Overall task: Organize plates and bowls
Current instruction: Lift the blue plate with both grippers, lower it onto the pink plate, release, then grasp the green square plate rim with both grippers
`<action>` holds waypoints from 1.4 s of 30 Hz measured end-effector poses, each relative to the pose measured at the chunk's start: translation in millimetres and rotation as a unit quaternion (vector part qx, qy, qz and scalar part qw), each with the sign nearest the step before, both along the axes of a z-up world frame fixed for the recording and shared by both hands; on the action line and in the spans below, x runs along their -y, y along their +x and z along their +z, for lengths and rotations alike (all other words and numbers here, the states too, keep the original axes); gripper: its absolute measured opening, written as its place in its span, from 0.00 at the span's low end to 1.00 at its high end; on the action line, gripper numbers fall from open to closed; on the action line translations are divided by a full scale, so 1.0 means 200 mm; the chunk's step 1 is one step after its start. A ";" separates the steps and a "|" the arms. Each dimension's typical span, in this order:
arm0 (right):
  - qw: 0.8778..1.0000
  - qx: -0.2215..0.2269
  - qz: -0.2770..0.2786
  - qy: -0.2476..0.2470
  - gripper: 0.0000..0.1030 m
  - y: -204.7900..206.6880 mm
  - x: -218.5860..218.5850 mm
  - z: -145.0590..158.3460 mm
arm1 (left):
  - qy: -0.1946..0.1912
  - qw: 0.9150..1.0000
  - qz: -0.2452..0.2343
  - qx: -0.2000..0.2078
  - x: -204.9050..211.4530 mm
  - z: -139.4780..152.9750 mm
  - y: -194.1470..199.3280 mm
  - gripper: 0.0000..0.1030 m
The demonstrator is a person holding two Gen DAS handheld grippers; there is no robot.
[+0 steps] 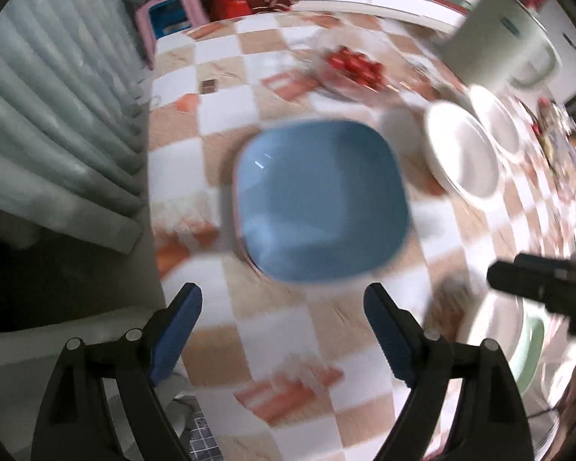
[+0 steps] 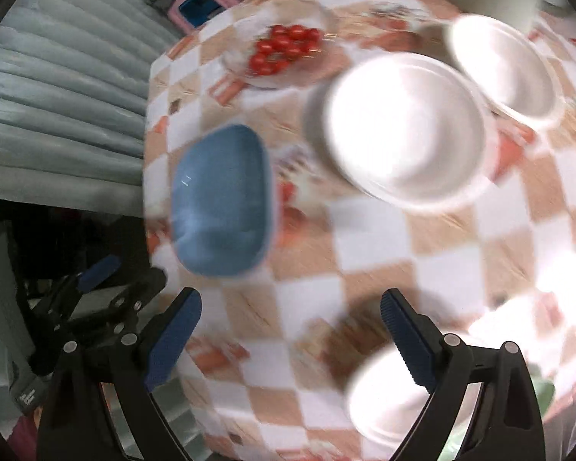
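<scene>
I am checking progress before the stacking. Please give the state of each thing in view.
Blue bowl: upright, empty, ungripped.
Near white bowl: upright, empty.
Far white bowl: upright, empty.
Left claw: open, empty.
Right claw: open, empty.
Tomatoes: piled on a plate.

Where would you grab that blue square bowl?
Probably by the near rim of the blue bowl, coming from the table edge where the open left tool already faces it. It sits upright and looks empty, so one finger could slip inside, one outside.

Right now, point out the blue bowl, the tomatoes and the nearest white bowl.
blue bowl (image 1: 320, 203): left wrist view, middle of its inside.
tomatoes (image 2: 284, 50): right wrist view, centre of the red pile.
white bowl (image 2: 407, 126): right wrist view, inside bottom.
</scene>
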State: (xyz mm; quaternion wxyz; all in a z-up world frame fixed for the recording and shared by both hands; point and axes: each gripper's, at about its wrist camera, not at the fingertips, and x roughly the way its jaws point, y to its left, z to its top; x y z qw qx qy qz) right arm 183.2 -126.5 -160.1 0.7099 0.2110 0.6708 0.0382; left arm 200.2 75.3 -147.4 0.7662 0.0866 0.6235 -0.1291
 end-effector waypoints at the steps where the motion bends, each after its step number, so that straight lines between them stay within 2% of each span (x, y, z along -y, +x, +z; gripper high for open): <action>1: 1.000 -0.003 -0.007 0.000 0.93 -0.06 0.05 0.01 | -0.001 1.000 -0.006 0.000 0.02 0.01 -0.05 0.86; 8: 0.999 -0.023 -0.042 -0.026 0.93 -0.38 0.29 0.06 | -0.010 0.998 -0.038 -0.042 0.19 -0.01 -0.36 0.86; 13: 0.994 -0.037 -0.085 -0.055 0.93 -0.64 0.52 0.10 | -0.024 0.997 -0.059 -0.033 0.31 0.08 -0.48 0.86; 16: 0.990 -0.058 -0.112 -0.067 0.93 -0.78 0.67 0.08 | -0.028 0.995 -0.084 -0.042 0.39 0.09 -0.56 0.86; 20: 0.986 -0.074 -0.133 -0.072 0.93 -0.93 0.83 0.03 | -0.024 0.990 -0.108 -0.081 0.54 0.02 -0.71 0.86; 22: 0.985 -0.086 -0.132 -0.072 0.93 -0.99 0.91 -0.01 | -0.029 0.989 -0.095 -0.109 0.60 -0.03 -0.76 0.86; 26: 0.987 -0.099 -0.105 -0.064 0.93 -1.03 1.03 -0.11 | -0.017 0.991 -0.052 -0.121 0.69 -0.11 -0.85 0.86; 30: 0.992 -0.105 -0.037 -0.059 0.93 -1.00 1.09 -0.22 | -0.026 0.991 0.025 -0.128 0.76 -0.17 -0.96 0.86; 34: 0.993 -0.102 0.037 -0.053 0.93 -0.95 1.10 -0.31 | -0.018 0.988 0.089 -0.123 0.84 -0.24 -1.05 0.86; 37: 0.990 -0.104 0.084 -0.052 0.93 -0.93 1.09 -0.36 | -0.015 0.986 0.113 -0.125 0.89 -0.29 -1.08 0.86; 42: 0.987 -0.094 0.114 -0.058 0.93 -0.90 1.10 -0.40 | -0.011 0.983 0.141 -0.116 0.95 -0.35 -1.10 0.86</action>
